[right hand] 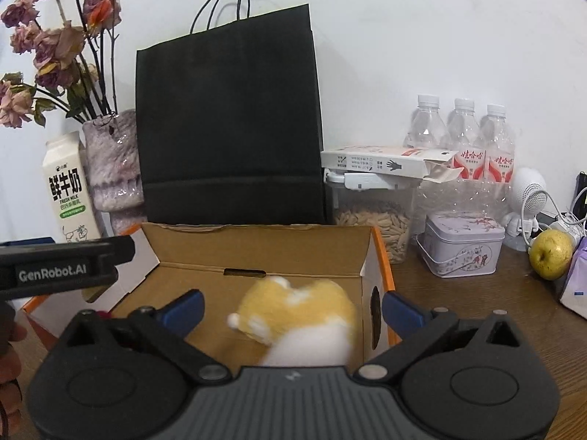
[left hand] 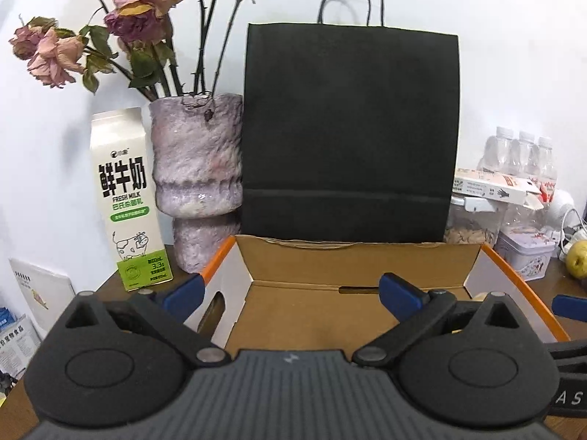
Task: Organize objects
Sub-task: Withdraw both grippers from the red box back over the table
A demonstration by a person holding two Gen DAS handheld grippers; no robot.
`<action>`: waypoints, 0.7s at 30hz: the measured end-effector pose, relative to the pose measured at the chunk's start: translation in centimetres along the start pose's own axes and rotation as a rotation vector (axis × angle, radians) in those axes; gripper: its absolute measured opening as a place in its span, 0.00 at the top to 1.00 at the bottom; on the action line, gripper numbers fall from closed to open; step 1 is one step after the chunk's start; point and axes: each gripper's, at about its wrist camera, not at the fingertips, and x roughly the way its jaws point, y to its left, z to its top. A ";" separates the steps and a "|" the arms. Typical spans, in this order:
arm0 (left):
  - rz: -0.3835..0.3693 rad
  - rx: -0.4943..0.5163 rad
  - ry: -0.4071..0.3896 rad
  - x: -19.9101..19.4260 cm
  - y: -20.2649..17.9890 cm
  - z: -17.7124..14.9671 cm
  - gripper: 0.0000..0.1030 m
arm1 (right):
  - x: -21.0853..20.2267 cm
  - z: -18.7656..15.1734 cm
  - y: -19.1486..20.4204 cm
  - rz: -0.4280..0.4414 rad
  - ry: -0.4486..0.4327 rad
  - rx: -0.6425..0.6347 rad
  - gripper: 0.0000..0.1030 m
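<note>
An open cardboard box point(left hand: 312, 315) with orange-edged flaps sits in front of me; it also shows in the right wrist view point(right hand: 256, 249). In the right wrist view a yellow and white plush toy point(right hand: 301, 319), blurred, is between my open right gripper's point(right hand: 291, 306) fingers over the box's inside. I cannot tell whether it touches the box floor. My left gripper point(left hand: 290, 293) is open and empty over the box's near-left part. Its body shows in the right wrist view point(right hand: 62, 267) at the left.
A black paper bag point(left hand: 348, 135) stands behind the box. A milk carton point(left hand: 126, 198) and a vase of dried roses point(left hand: 198, 176) stand at the left. Right are water bottles point(right hand: 462, 139), a seed jar point(right hand: 378, 220), a tin point(right hand: 462, 245) and a pear point(right hand: 550, 253).
</note>
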 end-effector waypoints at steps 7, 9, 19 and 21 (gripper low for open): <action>-0.003 -0.052 -0.001 -1.5 0.7 0.7 0.00 | -1.4 0.4 0.3 0.006 -0.027 -0.011 0.00; -0.001 -0.063 -0.007 -2.3 0.8 1.0 0.00 | -2.2 0.6 0.4 0.010 -0.038 -0.015 0.00; -0.043 -0.086 -0.063 -7.3 0.8 2.2 0.00 | -7.5 2.5 0.5 0.023 -0.120 -0.034 0.00; -0.056 -0.088 -0.076 -8.3 0.8 2.3 0.00 | -8.6 2.8 0.5 0.020 -0.133 -0.036 0.00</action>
